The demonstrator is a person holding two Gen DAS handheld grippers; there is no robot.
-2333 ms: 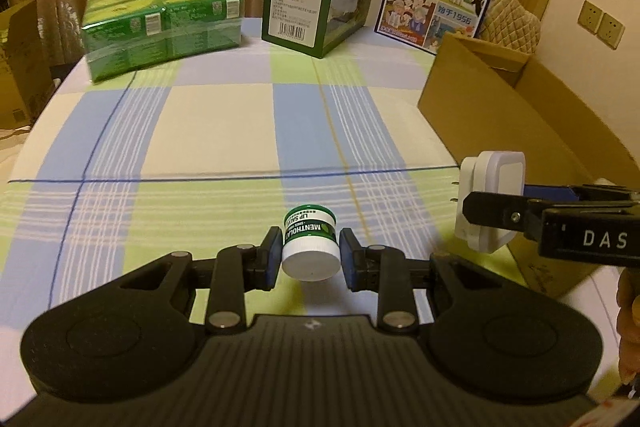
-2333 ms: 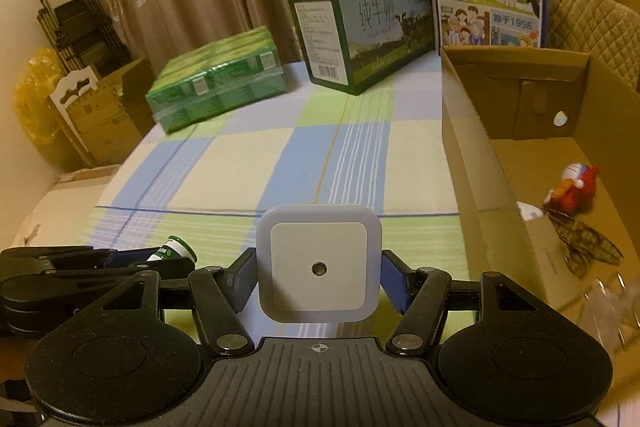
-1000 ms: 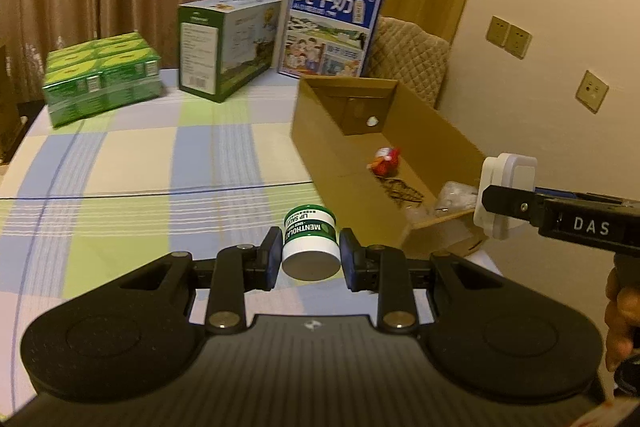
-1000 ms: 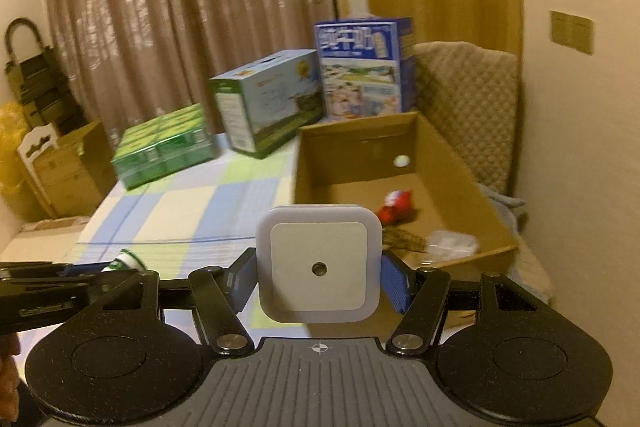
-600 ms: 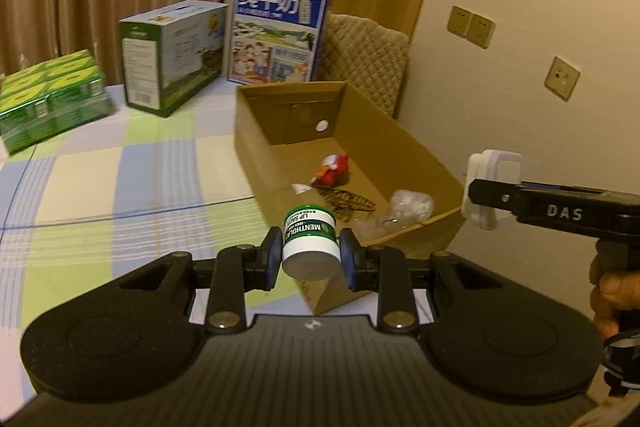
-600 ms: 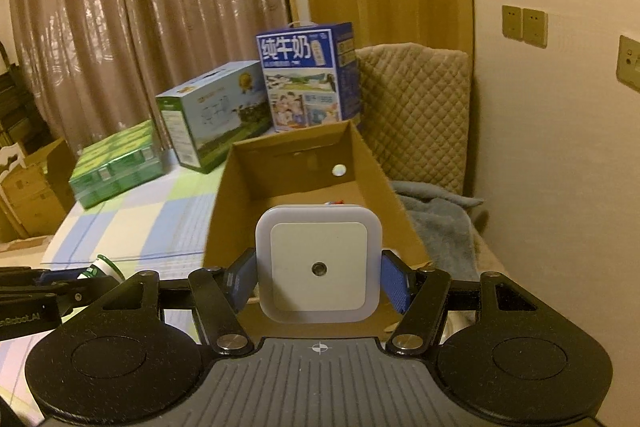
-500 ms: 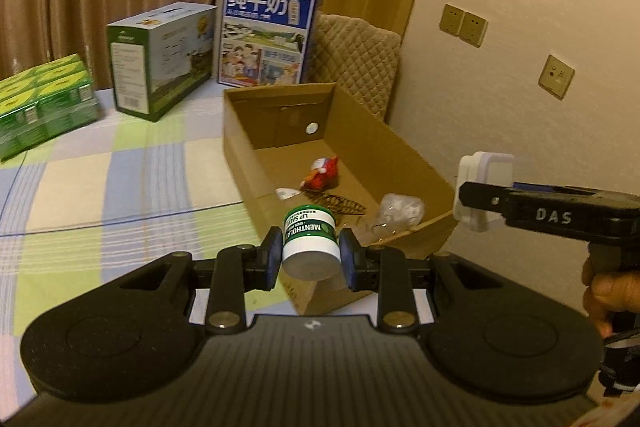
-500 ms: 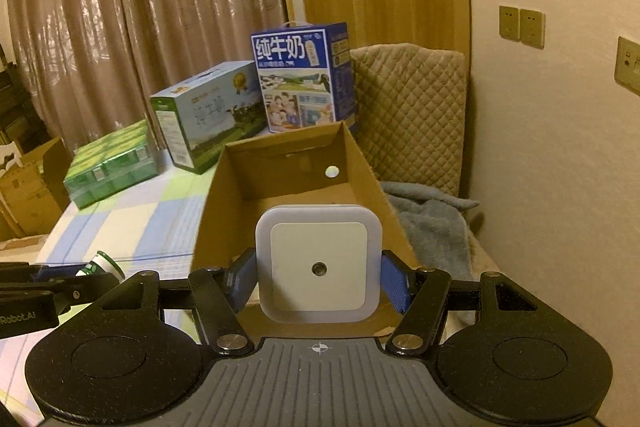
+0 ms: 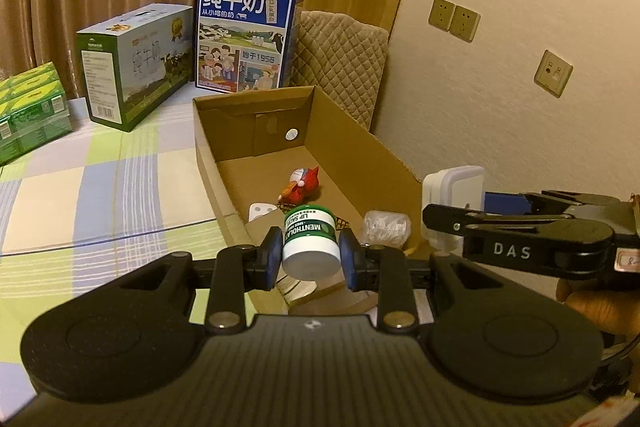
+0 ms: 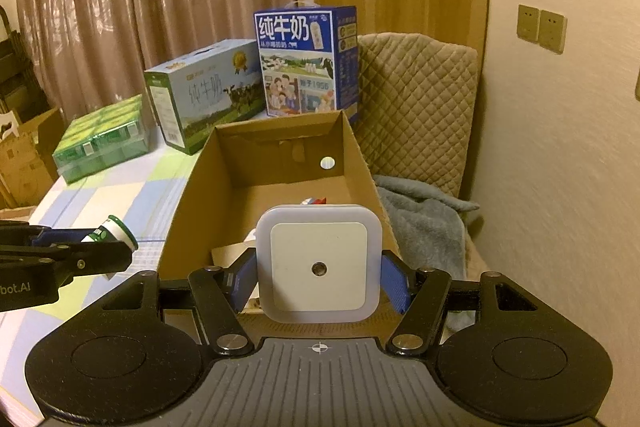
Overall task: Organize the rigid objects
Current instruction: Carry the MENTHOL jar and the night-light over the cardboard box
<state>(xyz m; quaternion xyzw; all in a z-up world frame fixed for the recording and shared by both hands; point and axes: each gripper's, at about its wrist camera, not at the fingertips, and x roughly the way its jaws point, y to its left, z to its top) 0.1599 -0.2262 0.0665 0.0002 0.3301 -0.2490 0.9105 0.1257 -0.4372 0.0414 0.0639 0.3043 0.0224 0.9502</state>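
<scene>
Nearest the left wrist camera, the left gripper [image 9: 310, 253] has its jaws clenched on a small round jar with a green label and a white base [image 9: 310, 243], which lies on its side between the blue pads, above the near end of the open brown cardboard box [image 9: 362, 143]. In the right wrist view, the right gripper [image 10: 319, 281] has its jaws clamped on a flat white square night-light plug with a small round sensor in its face [image 10: 319, 263], also held over the near end of the box. A hand [image 9: 596, 307] grips the handle of the right gripper at the edge of the left view. Inside the box lie a crumpled clear plastic wrapper [image 9: 386, 225], a small white square piece [image 9: 260, 213] and, farther in, a little red and blue toy figure [image 9: 302, 183]. The box rests on a checked cloth of green, blue and cream [image 9: 100, 195]. Beyond it stand a blue milk carton case [image 9: 248, 35], a green and white carton case [image 9: 132, 65] and a shrink-wrapped pack of green cartons [image 9: 28, 111]. A quilted beige chair back [image 10: 416, 107] stands behind the box, with a grey blanket [image 10: 420, 223] beside it.
</scene>
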